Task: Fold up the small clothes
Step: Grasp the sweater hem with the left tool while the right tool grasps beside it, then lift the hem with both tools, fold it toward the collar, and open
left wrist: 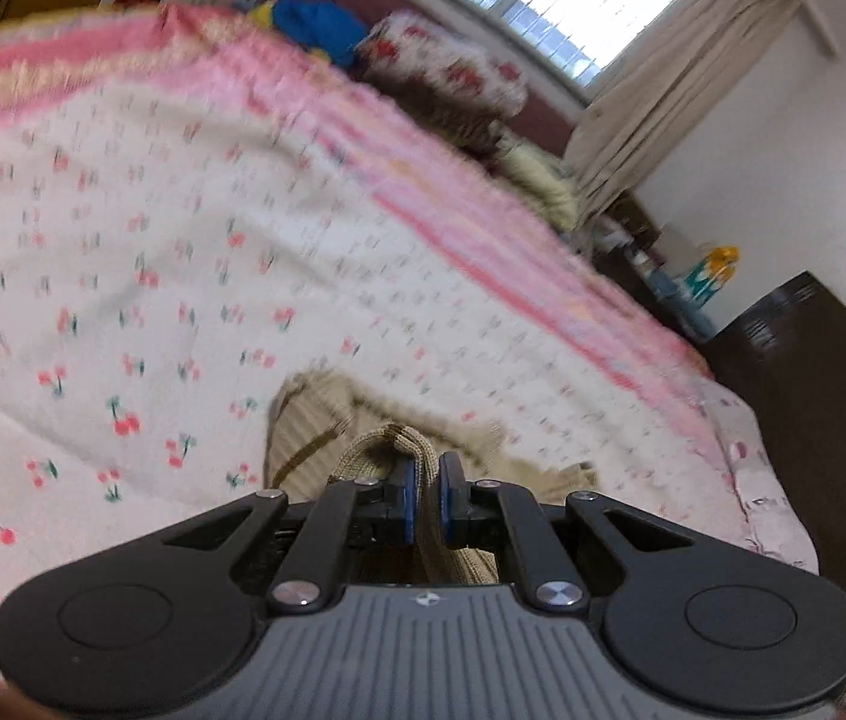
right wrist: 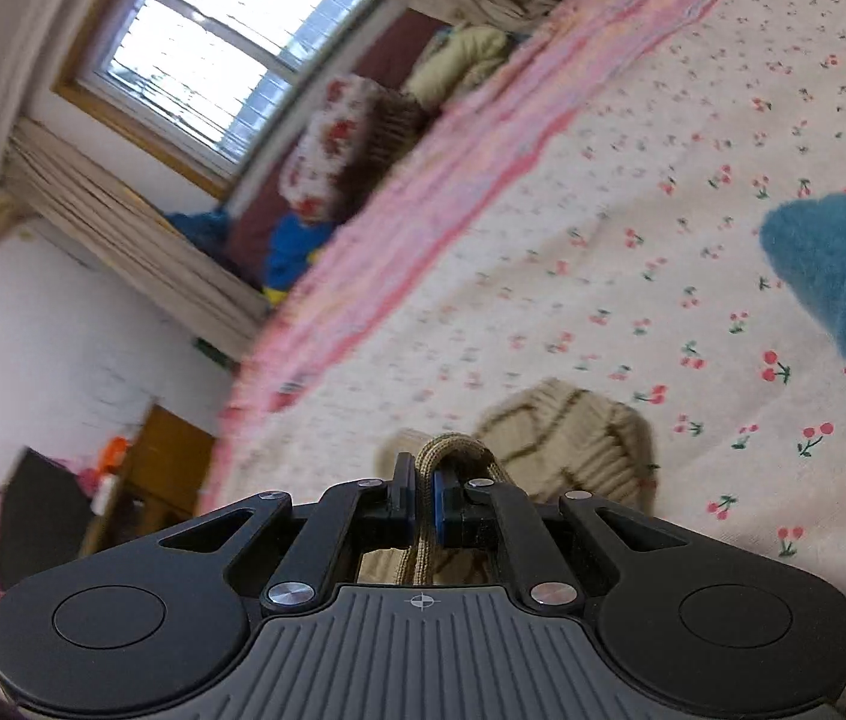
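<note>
Left gripper (left wrist: 426,495) and right gripper (right wrist: 421,495) each pinch a ribbed edge of the beige sweater (right wrist: 567,438), which hangs just above the cherry-print bedspread (left wrist: 123,240). Keep both edges level and taut before lowering onto the bedspread.

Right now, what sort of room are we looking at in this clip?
Most likely a bedroom in a home: a bed with a cherry-print cover, a floral pillow at its head, and a curtained window beyond. The beige knit garment is being handled over the bed.
</note>
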The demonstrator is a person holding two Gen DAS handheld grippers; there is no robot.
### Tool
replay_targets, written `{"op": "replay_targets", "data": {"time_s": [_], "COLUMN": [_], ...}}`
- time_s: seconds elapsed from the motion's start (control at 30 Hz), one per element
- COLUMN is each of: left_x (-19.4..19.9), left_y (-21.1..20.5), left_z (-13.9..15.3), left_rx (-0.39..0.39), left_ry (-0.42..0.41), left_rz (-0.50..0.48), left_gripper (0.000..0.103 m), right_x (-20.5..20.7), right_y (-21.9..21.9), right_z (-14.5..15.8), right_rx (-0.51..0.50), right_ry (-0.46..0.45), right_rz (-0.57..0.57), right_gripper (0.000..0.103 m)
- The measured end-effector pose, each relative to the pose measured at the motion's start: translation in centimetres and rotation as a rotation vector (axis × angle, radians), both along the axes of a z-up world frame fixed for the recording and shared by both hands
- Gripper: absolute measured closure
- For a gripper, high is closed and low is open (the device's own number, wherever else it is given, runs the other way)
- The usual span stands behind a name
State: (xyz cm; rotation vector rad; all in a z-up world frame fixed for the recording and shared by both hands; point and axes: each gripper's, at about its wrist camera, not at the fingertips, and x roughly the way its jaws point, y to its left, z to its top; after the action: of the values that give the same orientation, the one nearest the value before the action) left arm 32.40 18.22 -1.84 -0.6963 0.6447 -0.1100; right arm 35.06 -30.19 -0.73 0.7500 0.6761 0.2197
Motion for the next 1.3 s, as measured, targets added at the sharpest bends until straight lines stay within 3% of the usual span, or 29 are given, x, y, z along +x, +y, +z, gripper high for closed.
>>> {"op": "replay_targets", "data": {"time_s": [0.17,0.27,0.33,0.4,0.43,0.63,0.87,1.0,1.07,1.1,1.13,1.2,1.3], "left_x": [-0.2,-0.3,-0.7,-1.2,-1.4,-2.9,-1.6,0.3,1.2,1.5,1.6,1.4,0.5], "left_y": [0.8,1.2,1.6,1.8,1.9,1.9,-1.5,-2.9,-3.2,-3.3,-3.3,-3.4,-3.4], "left_z": [-0.4,-0.2,0.0,0.3,0.4,1.3,1.6,0.9,0.4,0.2,0.2,0.4,1.2], "left_rx": [-0.048,-0.059,-0.067,-0.053,-0.043,0.009,0.242,0.385,0.421,0.435,0.445,0.448,0.456], "left_ry": [-0.003,-0.005,-0.014,-0.026,-0.027,-0.039,0.009,0.044,0.077,0.091,0.093,0.081,0.055], "left_rz": [0.027,0.051,0.068,0.086,0.092,0.079,-0.035,-0.037,-0.03,-0.029,-0.027,-0.023,-0.008], "left_gripper": [0.085,0.077,0.064,0.061,0.061,0.06,0.054,0.052,0.052,0.055,0.068,0.08,0.083], "right_x": [-0.1,-0.1,-0.2,-0.2,-0.2,-0.5,0.1,0.6,0.9,1.0,1.1,1.3,1.1], "right_y": [-1.1,-1.8,-1.7,-1.4,-1.2,-0.2,2.2,2.6,2.8,3.0,3.1,3.3,3.4], "right_z": [-0.8,-0.9,-0.7,-0.6,-0.5,0.4,-0.8,-1.3,-1.4,-1.5,-1.5,-1.5,-0.8], "right_rx": [-0.002,0.026,0.03,0.014,0.001,-0.128,-0.344,-0.379,-0.393,-0.404,-0.416,-0.437,-0.43], "right_ry": [0.014,0.024,0.016,-0.003,-0.012,-0.04,-0.009,0.003,0.009,0.013,0.021,0.026,0.003], "right_rz": [-0.021,-0.04,-0.047,-0.046,-0.048,-0.009,0.053,0.085,0.098,0.105,0.111,0.112,0.125], "right_gripper": [0.092,0.088,0.081,0.061,0.061,0.061,0.06,0.06,0.061,0.061,0.064,0.085,0.091]}}
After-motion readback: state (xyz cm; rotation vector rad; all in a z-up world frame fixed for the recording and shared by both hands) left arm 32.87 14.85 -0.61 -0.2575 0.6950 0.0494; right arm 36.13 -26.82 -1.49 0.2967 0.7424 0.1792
